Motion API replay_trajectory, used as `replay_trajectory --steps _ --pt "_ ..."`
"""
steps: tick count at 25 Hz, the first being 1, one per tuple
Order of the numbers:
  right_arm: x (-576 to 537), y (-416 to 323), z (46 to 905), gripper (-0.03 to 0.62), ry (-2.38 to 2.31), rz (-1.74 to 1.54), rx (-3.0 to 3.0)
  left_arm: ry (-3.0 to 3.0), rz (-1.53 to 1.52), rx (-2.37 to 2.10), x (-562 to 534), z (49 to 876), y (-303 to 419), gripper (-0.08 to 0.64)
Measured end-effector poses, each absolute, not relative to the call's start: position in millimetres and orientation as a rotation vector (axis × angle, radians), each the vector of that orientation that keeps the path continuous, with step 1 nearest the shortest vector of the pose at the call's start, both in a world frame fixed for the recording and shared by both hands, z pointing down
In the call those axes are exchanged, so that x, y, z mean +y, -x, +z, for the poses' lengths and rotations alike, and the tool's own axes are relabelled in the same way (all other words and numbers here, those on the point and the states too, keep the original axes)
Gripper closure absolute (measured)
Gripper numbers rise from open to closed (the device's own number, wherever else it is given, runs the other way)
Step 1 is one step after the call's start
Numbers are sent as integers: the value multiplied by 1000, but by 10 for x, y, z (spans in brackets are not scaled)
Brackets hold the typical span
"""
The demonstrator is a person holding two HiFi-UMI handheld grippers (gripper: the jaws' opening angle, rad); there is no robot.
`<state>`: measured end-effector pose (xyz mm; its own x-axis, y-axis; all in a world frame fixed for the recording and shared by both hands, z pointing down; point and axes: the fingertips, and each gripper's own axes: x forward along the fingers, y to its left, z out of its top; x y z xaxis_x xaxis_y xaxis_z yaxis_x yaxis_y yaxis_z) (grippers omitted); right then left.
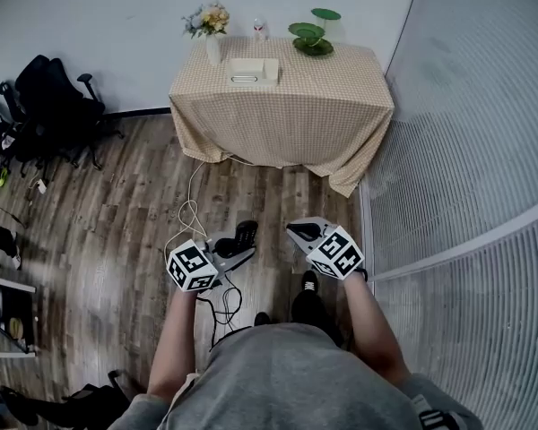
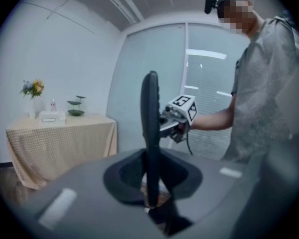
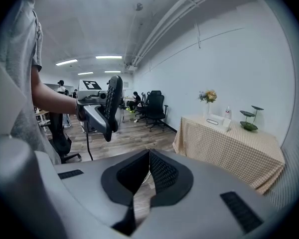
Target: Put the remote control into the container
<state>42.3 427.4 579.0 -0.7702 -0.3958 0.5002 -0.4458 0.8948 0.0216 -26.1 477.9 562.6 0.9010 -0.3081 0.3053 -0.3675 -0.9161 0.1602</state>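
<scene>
A black remote control [image 1: 245, 236] stands upright between the jaws of my left gripper [image 1: 240, 245], which is shut on it; the left gripper view shows the remote [image 2: 150, 133] edge-on, rising out of the jaws. My right gripper [image 1: 298, 232] is shut with nothing in it, its pads [image 3: 159, 171] closed together. Both grippers hang at waist height over the wooden floor, well short of the table. The container, a shallow white tray [image 1: 254, 70], sits on the checked tablecloth [image 1: 287, 115] far ahead. The tray [image 3: 219, 121] also shows in the right gripper view.
On the table stand a vase of flowers [image 1: 213, 27], a small bottle [image 1: 260, 30] and green dishes [image 1: 310, 39]. Black office chairs [image 1: 54, 106] crowd the left. A white cable [image 1: 191, 211] lies on the floor. A frosted glass partition [image 1: 466, 150] runs along the right.
</scene>
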Motion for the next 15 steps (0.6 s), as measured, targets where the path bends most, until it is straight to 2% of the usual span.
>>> replay_trajectory --steps 15 --pt "3376 -750 5845 574 -442 12 -2538 -2815 428 -608 3863 5632 -112 505"
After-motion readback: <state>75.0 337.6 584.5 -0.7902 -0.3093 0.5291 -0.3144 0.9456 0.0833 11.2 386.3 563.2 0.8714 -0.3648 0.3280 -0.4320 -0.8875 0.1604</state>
